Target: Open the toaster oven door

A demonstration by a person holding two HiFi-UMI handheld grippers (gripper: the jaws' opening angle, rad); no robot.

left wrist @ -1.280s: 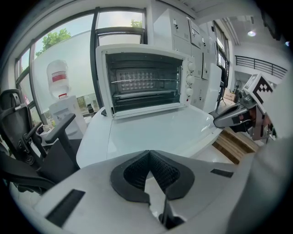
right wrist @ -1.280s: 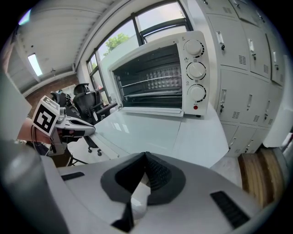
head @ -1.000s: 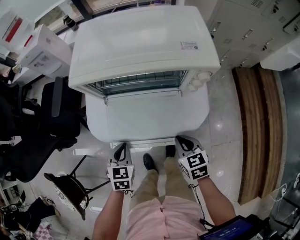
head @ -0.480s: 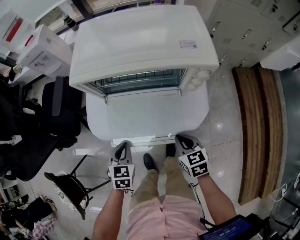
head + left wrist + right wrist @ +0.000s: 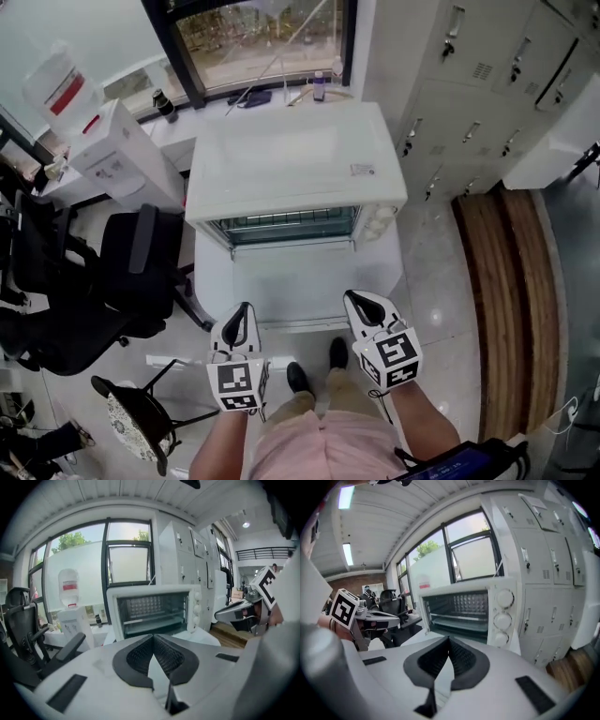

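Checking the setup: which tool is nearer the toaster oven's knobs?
Right. The right tool sits in front of the knobs, beyond the open door's right end; the left tool is at its left end, farther off.

I see a glossy white, boxy toaster oven (image 5: 295, 159); its cavity is dark, with a silvery wire rack (image 5: 286, 223), and its door (image 5: 295, 281) is white too. My left gripper (image 5: 244, 309) and right gripper (image 5: 356, 300) are pale grey with black ribbed pads (image 5: 140, 656). Each cube (image 5: 235, 384) carries black-and-white square markers. There is a black office chair (image 5: 141, 262), a brown wooden floor strip (image 5: 511, 281) and pink shorts (image 5: 319, 445).
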